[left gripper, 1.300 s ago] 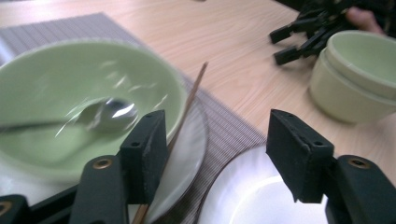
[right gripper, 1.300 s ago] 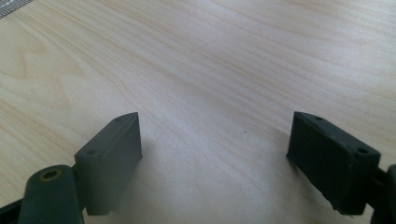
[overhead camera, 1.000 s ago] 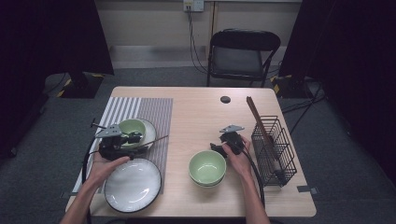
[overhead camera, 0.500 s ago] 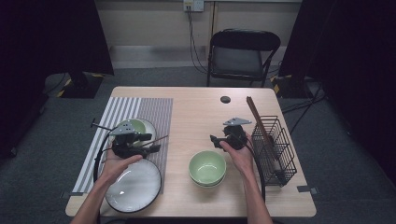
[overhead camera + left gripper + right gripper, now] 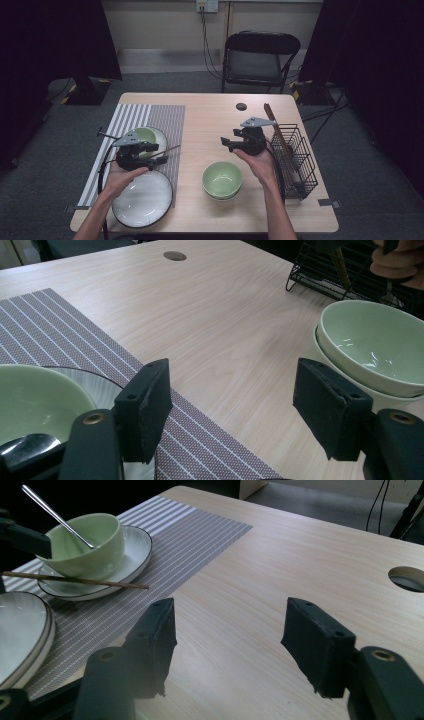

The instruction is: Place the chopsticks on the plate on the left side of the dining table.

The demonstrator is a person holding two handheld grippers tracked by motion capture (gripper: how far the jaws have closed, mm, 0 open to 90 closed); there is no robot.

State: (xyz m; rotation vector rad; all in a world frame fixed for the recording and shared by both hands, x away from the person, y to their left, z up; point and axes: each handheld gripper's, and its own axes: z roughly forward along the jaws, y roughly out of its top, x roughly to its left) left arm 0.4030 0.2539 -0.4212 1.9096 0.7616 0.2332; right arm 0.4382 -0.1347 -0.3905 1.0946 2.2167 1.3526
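Observation:
My left gripper [image 5: 156,154] hovers over a pale green bowl [image 5: 145,136] that sits on a white plate [image 5: 161,137] on the striped placemat [image 5: 160,117]. Its jaws are open with nothing between them [image 5: 235,405] and have just been opening. A spoon [image 5: 55,515] stands in that bowl [image 5: 90,545], and a chopstick [image 5: 75,580] lies across the plate's rim. My right gripper [image 5: 227,143] is raised above the bare wood beyond two stacked green bowls [image 5: 222,180]. Its jaws [image 5: 230,645] are open and empty, and have just been closing somewhat.
A large white plate [image 5: 142,197] lies at the near left. A black wire rack [image 5: 300,155] with chopsticks [image 5: 274,125] stands at the right. A round hole [image 5: 241,106] is in the tabletop at the back. A folding chair [image 5: 260,60] stands behind the table.
The right gripper has lifted up and away from the stacked green bowls. The left gripper has hardly moved.

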